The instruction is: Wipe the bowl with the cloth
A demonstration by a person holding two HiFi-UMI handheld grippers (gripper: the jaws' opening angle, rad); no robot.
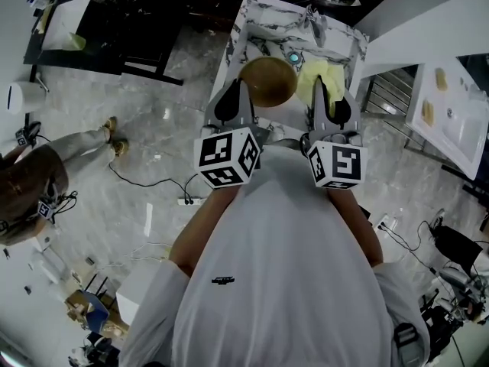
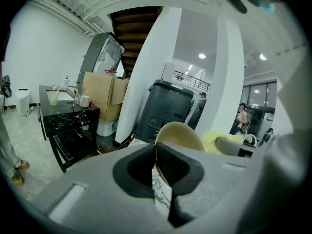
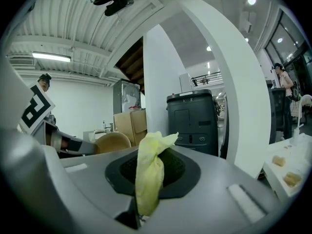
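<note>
A tan wooden bowl (image 1: 269, 80) is held up on its rim by my left gripper (image 1: 243, 90), which is shut on it. In the left gripper view the bowl (image 2: 179, 134) stands on edge between the black pads. My right gripper (image 1: 322, 89) is shut on a yellow cloth (image 1: 319, 75), which hangs just right of the bowl. In the right gripper view the cloth (image 3: 150, 173) sticks up bunched between the jaws, and the bowl (image 3: 113, 142) shows to the left. Bowl and cloth are close; I cannot tell if they touch.
A white marble-patterned table (image 1: 263, 29) lies below the bowl. A black table (image 1: 99, 33) stands far left, a white counter (image 1: 451, 121) at right. A person (image 1: 30, 178) sits at the left on the floor side. Cables (image 1: 153, 186) trail over the grey floor.
</note>
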